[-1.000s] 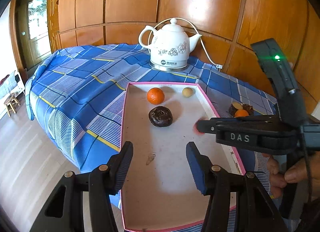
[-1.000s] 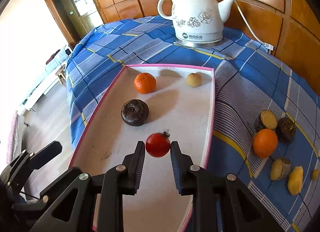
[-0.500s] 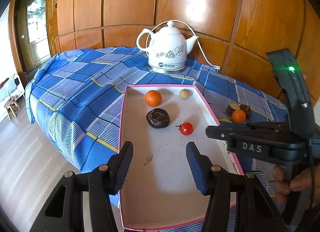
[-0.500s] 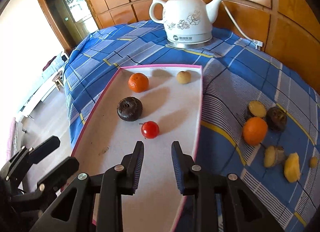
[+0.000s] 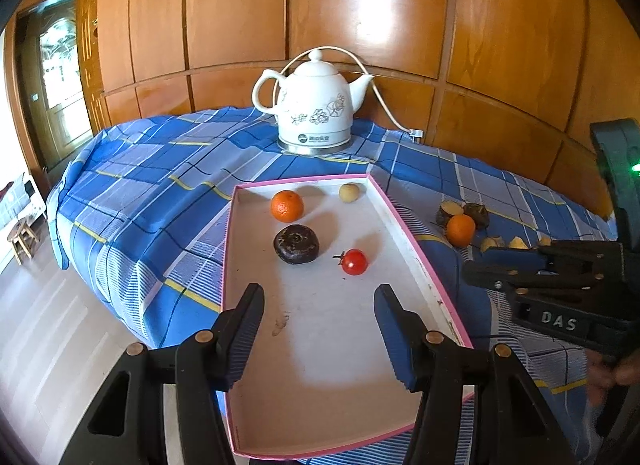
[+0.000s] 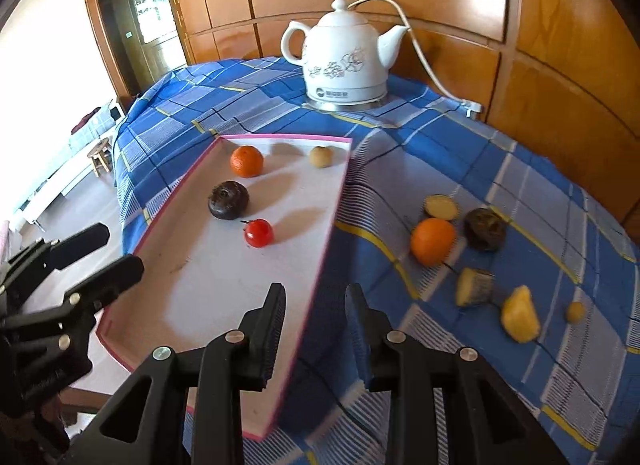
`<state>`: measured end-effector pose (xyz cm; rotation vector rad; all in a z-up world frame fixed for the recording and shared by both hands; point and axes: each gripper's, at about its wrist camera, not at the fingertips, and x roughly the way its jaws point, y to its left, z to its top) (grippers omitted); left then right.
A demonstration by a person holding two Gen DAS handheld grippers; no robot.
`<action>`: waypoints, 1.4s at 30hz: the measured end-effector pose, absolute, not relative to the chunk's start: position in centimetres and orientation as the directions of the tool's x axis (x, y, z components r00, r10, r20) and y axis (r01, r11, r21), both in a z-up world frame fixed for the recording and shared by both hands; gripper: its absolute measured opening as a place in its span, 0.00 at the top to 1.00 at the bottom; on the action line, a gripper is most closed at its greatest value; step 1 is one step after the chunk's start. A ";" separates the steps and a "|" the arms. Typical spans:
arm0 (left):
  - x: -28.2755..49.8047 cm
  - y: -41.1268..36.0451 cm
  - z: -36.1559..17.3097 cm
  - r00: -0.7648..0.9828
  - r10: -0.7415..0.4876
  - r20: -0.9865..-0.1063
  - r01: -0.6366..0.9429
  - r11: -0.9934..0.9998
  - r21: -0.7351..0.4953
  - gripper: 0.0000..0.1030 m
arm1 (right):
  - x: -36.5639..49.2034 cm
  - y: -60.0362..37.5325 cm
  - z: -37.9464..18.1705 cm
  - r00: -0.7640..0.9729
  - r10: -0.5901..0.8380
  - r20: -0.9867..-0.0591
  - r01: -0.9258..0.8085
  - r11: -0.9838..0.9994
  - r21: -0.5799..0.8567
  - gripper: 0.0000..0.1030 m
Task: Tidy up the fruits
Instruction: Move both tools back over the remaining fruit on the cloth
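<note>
Released: small red cherry tomato [image 6: 259,233] now lies in pink-rimmed white tray [image 6: 224,379] w/ three other fruits. Your right gripper [image 6: 316,329] has backed off, jaws apart, empty; left gripper [image 5: 319,329] likewise. Next: round orange [image 6: 432,241] on blue plaid cloth [image 6: 520,201].

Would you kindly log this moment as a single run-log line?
left tongs: open, over tray | right tongs: open, empty | tomato: in tray | orange: on cloth
</note>
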<state>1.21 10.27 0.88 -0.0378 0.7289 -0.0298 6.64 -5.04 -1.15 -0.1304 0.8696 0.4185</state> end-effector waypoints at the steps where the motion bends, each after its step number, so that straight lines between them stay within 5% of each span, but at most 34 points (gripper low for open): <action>1: 1.2 10.1 0.9 0.746 -0.041 -0.665 0.018 0.999 -0.041 0.44 | 6.6 -5.3 -1.1 0.573 0.299 -0.763 -0.406 0.912 0.053 0.70; 31: 3.0 4.5 0.6 0.679 -0.144 -0.720 0.190 0.982 -0.016 0.39 | 8.4 -23.9 -0.1 0.641 0.012 -0.768 -0.130 0.987 -0.093 0.63; 42: 6.7 0.5 0.3 0.590 -0.224 -0.776 0.288 0.956 -0.058 0.40 | 9.7 -30.7 -1.7 0.588 0.043 -0.807 0.085 0.990 0.115 0.63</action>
